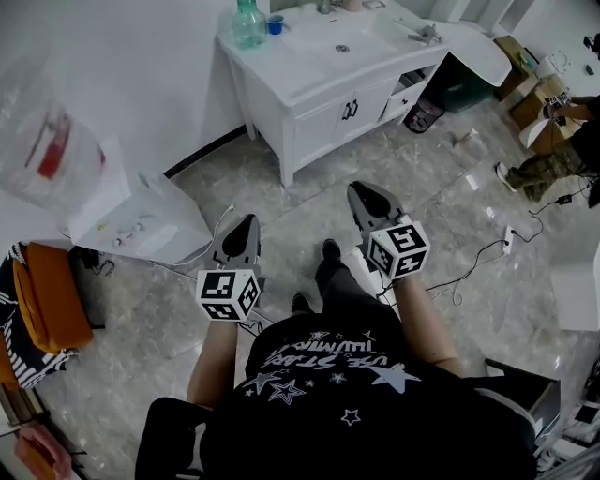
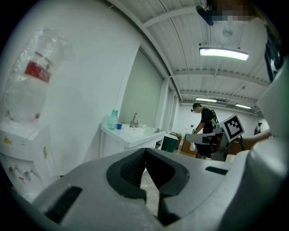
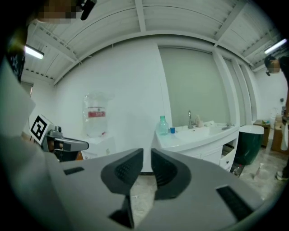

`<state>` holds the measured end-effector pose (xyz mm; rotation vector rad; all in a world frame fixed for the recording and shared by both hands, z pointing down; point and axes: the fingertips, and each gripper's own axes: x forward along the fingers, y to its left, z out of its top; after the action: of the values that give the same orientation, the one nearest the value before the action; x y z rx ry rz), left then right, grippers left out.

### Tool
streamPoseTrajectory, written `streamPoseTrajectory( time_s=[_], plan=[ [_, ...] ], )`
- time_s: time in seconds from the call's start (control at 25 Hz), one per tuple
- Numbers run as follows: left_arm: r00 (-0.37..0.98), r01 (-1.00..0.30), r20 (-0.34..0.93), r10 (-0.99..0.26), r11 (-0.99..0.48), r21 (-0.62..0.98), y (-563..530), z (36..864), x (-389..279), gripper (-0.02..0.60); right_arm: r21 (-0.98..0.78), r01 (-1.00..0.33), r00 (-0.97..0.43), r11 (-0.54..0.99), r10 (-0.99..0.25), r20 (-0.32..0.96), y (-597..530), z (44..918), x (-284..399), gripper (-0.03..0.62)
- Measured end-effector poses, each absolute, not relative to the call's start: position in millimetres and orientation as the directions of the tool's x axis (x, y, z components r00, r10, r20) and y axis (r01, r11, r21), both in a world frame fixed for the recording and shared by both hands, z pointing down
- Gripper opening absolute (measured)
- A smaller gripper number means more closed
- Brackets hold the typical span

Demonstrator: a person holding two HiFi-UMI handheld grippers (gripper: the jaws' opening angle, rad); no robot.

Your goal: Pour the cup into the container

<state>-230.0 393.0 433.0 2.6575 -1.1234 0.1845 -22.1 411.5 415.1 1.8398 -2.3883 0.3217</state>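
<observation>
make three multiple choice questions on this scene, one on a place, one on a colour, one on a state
1. Where is the blue cup? A on a shelf; B on the white vanity; C on a stool.
2. What colour is the bottle beside it? A green; B red; C black.
3. How are the left gripper and right gripper? A each holding a cup; B wide open; C shut, empty.
Answers: B, it stands on the vanity top; A, its plastic is green; C, both gripper views show closed jaws, nothing between.

print on the shirt [image 1: 323,361] and bottle label [image 2: 37,72] is illegible.
</observation>
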Motion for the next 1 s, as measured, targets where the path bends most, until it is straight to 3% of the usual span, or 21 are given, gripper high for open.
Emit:
streamPoseTrajectory(
  time_s=[0.08, 0.48, 0.64, 1.0],
  plan=[
    [0.691, -0.722, 0.225, -0.687, -0.669, 0.176, 387.5, 434.4, -224.2, 0.009, -0.127, -0.959, -0.277, 0.255, -0.936, 0.216, 402.7, 418.5, -18.3, 0.139],
    [0.628, -0.776, 0.287, -0.723, -0.610, 0.160, 318.6, 445.9, -178.9, 0.009, -0.166, -0.946, -0.312, 0.279, -0.924, 0.221, 301.6, 443.1, 37.9, 0.470],
    [0.594, -0.803, 0.300, -0.747, -0.575, 0.158, 279.8, 447.8, -154.6, 0.009, -0.201, -0.936, -0.332, 0.290, -0.916, 0.224, 250.7, 448.8, 69.9, 0.504],
    [0.478, -0.879, 0.302, -0.825, -0.453, 0.151, 196.5, 438.6, -121.6, 0.009, -0.199, -0.905, -0.418, 0.377, -0.876, 0.242, 146.5, 454.3, 118.4, 0.509]
  ],
)
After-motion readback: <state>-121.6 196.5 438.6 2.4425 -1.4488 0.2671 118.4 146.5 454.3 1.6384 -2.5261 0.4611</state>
